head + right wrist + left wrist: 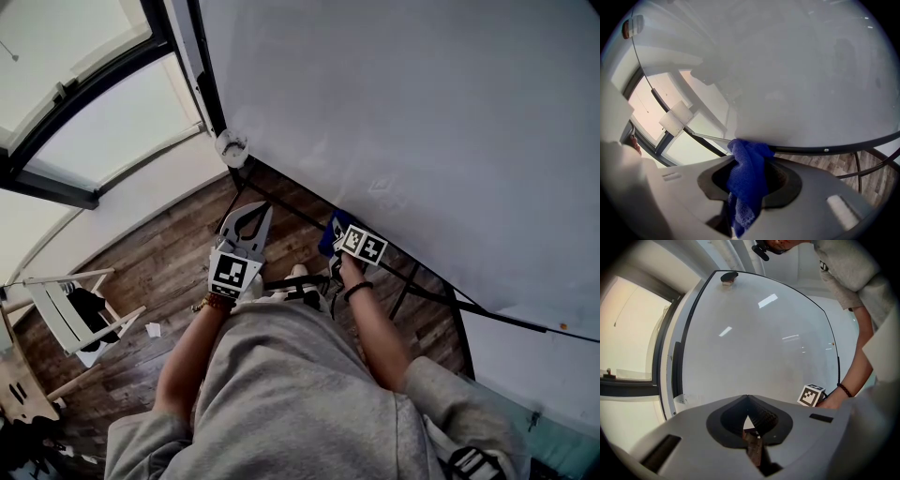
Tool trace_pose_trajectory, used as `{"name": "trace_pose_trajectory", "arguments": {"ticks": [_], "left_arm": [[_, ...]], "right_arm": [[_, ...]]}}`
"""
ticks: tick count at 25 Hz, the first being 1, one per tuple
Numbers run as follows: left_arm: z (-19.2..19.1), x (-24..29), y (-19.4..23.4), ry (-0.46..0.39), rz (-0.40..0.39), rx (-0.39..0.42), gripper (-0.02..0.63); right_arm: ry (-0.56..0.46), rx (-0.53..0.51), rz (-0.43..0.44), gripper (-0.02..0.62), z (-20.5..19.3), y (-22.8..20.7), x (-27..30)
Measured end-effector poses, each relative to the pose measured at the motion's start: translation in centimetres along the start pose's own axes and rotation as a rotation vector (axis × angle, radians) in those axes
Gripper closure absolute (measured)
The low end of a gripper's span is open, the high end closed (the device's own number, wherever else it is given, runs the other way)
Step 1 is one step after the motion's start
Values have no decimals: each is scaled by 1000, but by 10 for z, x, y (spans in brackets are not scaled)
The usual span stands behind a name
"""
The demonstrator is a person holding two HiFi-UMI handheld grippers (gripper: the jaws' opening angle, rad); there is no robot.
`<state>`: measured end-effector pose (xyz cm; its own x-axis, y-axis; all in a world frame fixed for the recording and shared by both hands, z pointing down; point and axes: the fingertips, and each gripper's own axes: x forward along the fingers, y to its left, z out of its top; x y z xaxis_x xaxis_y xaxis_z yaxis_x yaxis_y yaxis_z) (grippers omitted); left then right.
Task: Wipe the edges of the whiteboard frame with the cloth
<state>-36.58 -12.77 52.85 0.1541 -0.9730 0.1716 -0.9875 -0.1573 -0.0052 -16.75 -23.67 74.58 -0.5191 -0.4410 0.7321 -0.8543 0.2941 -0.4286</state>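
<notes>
The whiteboard (403,112) fills the upper right of the head view, with its dark frame's bottom edge (309,220) slanting down to the right. My right gripper (339,240) is shut on a blue cloth (327,234) and holds it against that edge. In the right gripper view the blue cloth (747,180) bunches out of the right gripper (746,157) and touches the black frame strip (825,150). My left gripper (248,214) hangs just left of it, below the board, shut with nothing in it. The left gripper (748,398) faces the whiteboard (759,343).
A white corner cap (232,147) sits at the board's lower left corner. Black stand bars (422,292) cross the wooden floor (169,272) under the board. A white wooden rack (70,314) stands at the left. An eraser (729,276) rests on the board's top edge.
</notes>
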Motion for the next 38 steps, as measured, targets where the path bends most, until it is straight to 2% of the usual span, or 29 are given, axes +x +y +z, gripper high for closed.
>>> {"name": "trace_pose_trajectory", "arguments": {"ticks": [31, 38], "left_arm": [[-5, -19, 60, -11, 34, -25, 598], [-9, -30, 75, -1, 68, -38, 598]], "right_arm": [[26, -15, 55, 459, 4, 78, 44], [35, -19, 85, 459, 6, 98, 54]]}}
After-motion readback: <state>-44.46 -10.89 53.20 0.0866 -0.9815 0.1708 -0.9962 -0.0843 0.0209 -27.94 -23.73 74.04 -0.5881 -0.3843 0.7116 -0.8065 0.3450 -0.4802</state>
